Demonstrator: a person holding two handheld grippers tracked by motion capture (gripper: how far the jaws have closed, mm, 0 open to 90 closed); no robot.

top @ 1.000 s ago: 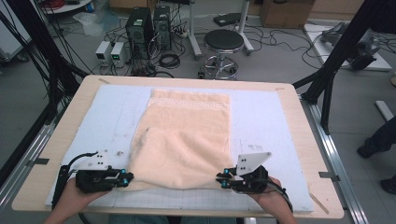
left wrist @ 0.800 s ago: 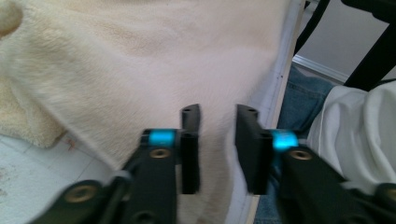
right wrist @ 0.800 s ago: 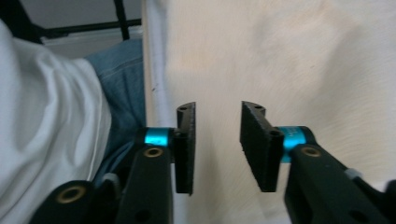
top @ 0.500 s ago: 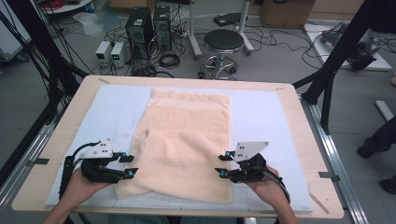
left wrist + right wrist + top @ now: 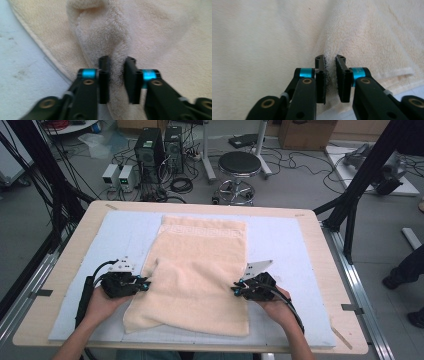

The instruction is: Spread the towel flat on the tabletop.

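The table (image 5: 60,270) carries a pale blue mat (image 5: 125,227), and on the mat lies a cream towel (image 5: 200,270), long way running away from the person, far hem flat and square, near end rumpled and skewed toward the left. Now the hands: the left hand (image 5: 100,305) comes in from the bottom, its left gripper (image 5: 145,284) at the towel's left edge about halfway down. Its jaws have just been closing, and in the left gripper view the towel (image 5: 150,37) is pinched into a raised fold between the pads, jaws narrow on the cloth. Across the way, the right hand (image 5: 277,307) brings the right gripper (image 5: 236,291) to the right edge, same level. Those jaws have just been closing too, and the right gripper view shows a ridge of towel (image 5: 262,37) nipped between the pads, tight and narrow.
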